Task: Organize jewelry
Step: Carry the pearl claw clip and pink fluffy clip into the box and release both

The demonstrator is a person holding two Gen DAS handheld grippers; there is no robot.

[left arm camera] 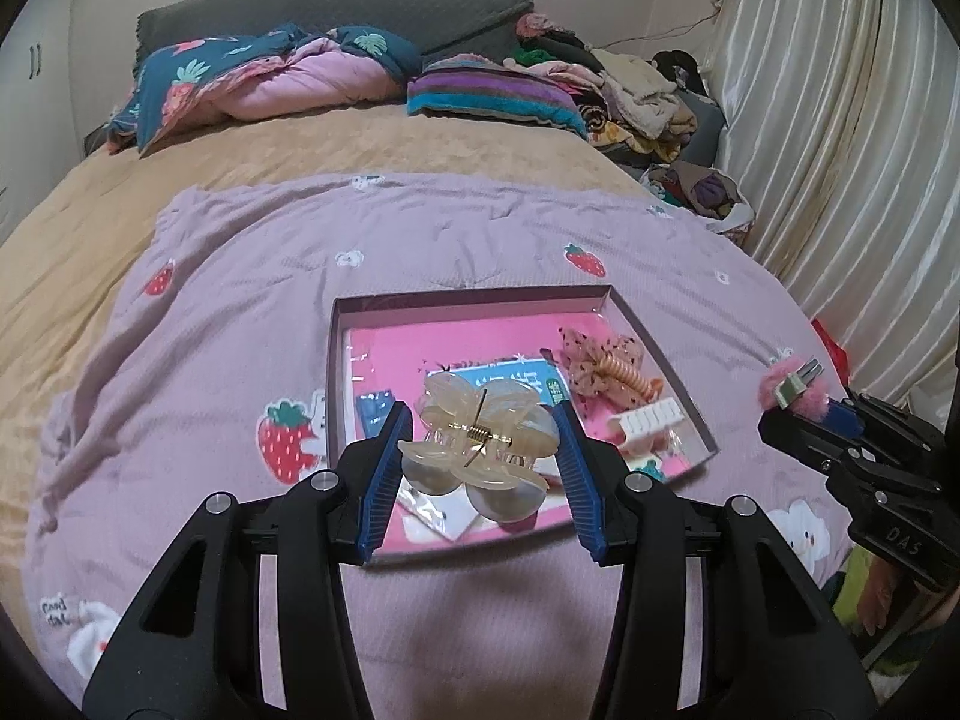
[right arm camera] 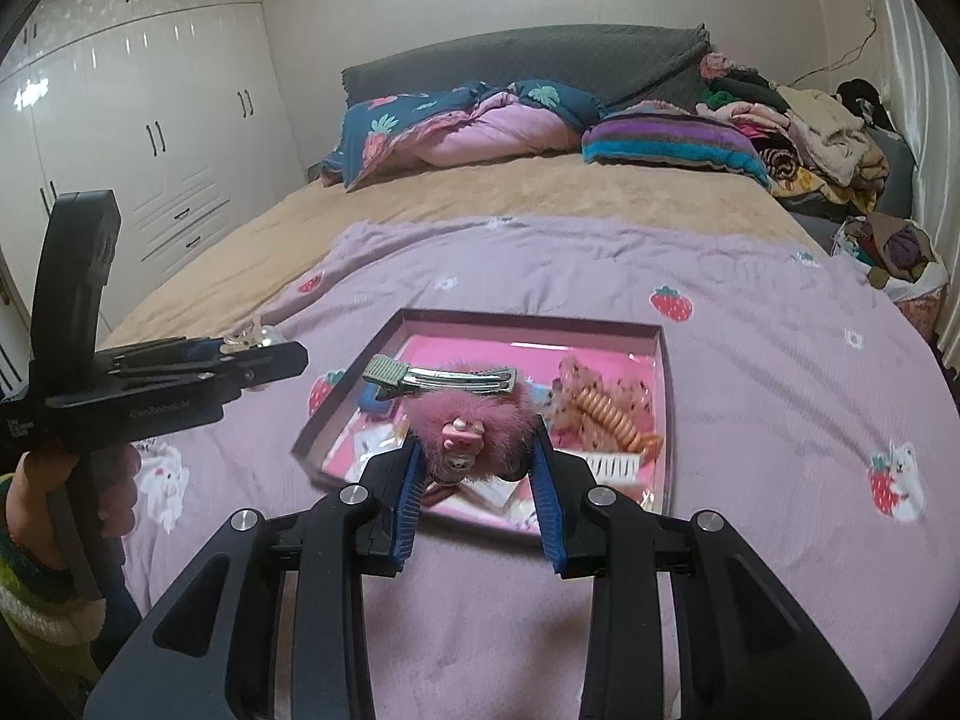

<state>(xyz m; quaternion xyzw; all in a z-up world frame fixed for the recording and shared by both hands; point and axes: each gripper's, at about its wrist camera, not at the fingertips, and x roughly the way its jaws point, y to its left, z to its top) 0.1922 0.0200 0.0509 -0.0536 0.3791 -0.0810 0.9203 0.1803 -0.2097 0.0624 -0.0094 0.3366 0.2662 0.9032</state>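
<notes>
My left gripper (left arm camera: 483, 420) is shut on a translucent beige claw clip (left arm camera: 477, 438), held above the near part of the pink-lined tray (left arm camera: 468, 300). My right gripper (right arm camera: 474, 438) is shut on a pink fluffy hair clip (right arm camera: 468, 408) with a metal alligator clasp (right arm camera: 444, 381) on top, above the same tray (right arm camera: 528, 317). From the left wrist view the pink fluffy hair clip (left arm camera: 792, 390) shows at the right in the other gripper's tips. Inside the tray lie a dotted bow with an orange spiral tie (left arm camera: 606, 372), a white comb clip (left arm camera: 648, 423) and cards.
The tray rests on a lilac strawberry-print quilt (left arm camera: 240, 312) over a tan bedspread. Pillows and a folded duvet (left arm camera: 270, 84) lie at the headboard, a clothes pile (left arm camera: 636, 96) at the far right by a curtain. White wardrobes (right arm camera: 150, 120) stand to the left.
</notes>
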